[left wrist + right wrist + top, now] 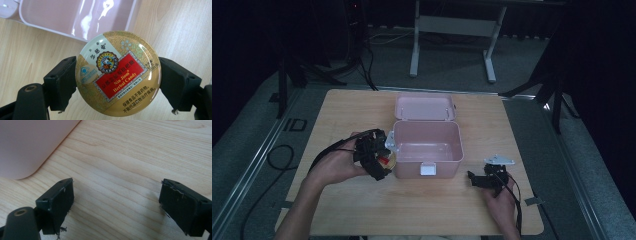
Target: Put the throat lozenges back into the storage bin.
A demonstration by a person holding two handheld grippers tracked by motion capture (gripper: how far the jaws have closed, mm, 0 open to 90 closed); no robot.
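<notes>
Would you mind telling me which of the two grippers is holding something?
The left gripper: its fingers clamp a round candy tin beside the pink box. The right gripper is open over bare table.

Candy tin [117, 73]: bottom edge cut off by lower frame in left gripper view; in high view mostly hidden behind left gripper [379, 159], just a red-gold sliver. Pink box [30, 145] cropped at upper left in right gripper view. Tin's small print unreadable. Right forearm cut off at bottom of high view.
</notes>
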